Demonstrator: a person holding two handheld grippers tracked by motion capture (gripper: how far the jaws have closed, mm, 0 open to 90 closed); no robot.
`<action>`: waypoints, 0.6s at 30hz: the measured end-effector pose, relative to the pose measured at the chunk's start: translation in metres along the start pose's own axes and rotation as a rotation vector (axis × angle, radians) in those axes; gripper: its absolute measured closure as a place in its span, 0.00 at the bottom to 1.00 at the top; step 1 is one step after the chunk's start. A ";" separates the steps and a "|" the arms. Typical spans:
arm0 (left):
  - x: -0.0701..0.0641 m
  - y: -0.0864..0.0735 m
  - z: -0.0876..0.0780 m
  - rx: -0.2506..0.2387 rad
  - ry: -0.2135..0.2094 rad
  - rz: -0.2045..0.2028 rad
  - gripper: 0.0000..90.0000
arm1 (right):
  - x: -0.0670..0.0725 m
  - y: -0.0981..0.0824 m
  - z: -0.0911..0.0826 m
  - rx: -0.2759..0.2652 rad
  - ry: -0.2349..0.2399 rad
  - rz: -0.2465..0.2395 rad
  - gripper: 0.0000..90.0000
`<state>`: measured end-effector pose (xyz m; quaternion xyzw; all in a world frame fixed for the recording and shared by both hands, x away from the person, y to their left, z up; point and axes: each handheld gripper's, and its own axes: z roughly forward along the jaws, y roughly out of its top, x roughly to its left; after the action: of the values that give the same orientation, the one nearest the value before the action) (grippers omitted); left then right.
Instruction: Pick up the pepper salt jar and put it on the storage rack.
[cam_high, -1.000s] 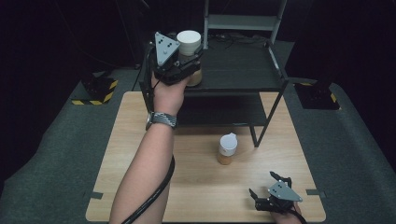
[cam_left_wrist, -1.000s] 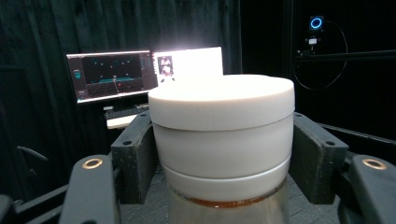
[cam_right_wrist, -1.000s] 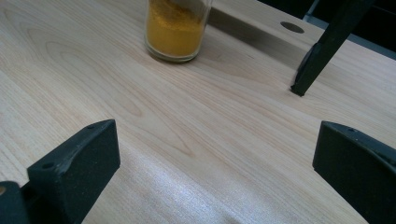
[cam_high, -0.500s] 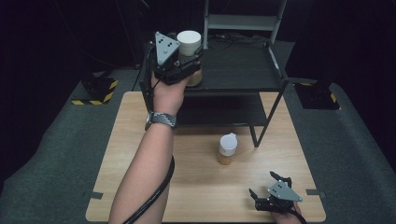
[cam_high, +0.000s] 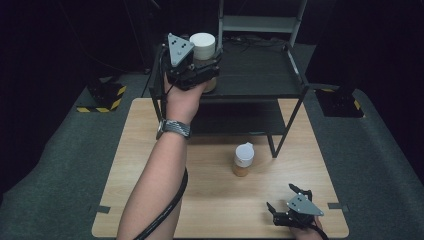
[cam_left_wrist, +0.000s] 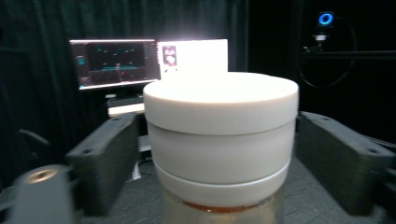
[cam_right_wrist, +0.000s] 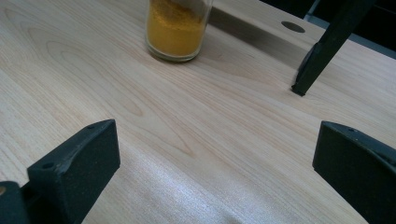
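Jar (cam_left_wrist: 220, 140) stands upright on the shelf (cam_high: 260, 75) between our left gripper's (cam_high: 196, 70) just-opened jaws, pads clear; right gripper (cam_high: 292, 212) gapes empty.

Two white-lidded jars (cam_high: 204, 55) (cam_high: 243, 160) (one on the shelf), two grippers (cam_high: 200, 75) (cam_high: 289, 202), one black rack (cam_high: 260, 75).

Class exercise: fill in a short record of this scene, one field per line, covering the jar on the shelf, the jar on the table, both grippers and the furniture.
shelf jar: white-lidded jar standing on the black shelf, upright
left gripper: left gripper at that jar; jaws have just been opening, jar between them with gaps either side
table jar: second jar with yellow powder, on the wooden table, beside a shelf leg
right gripper: right gripper open, low at the table's near edge, nothing between its jaws
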<state>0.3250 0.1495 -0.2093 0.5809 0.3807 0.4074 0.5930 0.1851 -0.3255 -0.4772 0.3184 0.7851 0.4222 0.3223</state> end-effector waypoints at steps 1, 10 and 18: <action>-0.001 0.000 0.000 -0.001 0.007 0.000 0.09 | 0.000 0.000 0.000 0.000 0.000 0.000 0.00; -0.002 -0.002 -0.005 -0.010 0.007 0.023 0.00 | 0.000 0.000 0.000 0.001 0.000 -0.001 0.00; -0.003 0.000 -0.019 -0.011 -0.006 0.023 0.00 | 0.000 0.001 0.000 0.002 0.000 -0.003 0.00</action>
<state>0.3066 0.1533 -0.2104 0.5834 0.3699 0.4144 0.5925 0.1852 -0.3247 -0.4770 0.3175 0.7861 0.4208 0.3227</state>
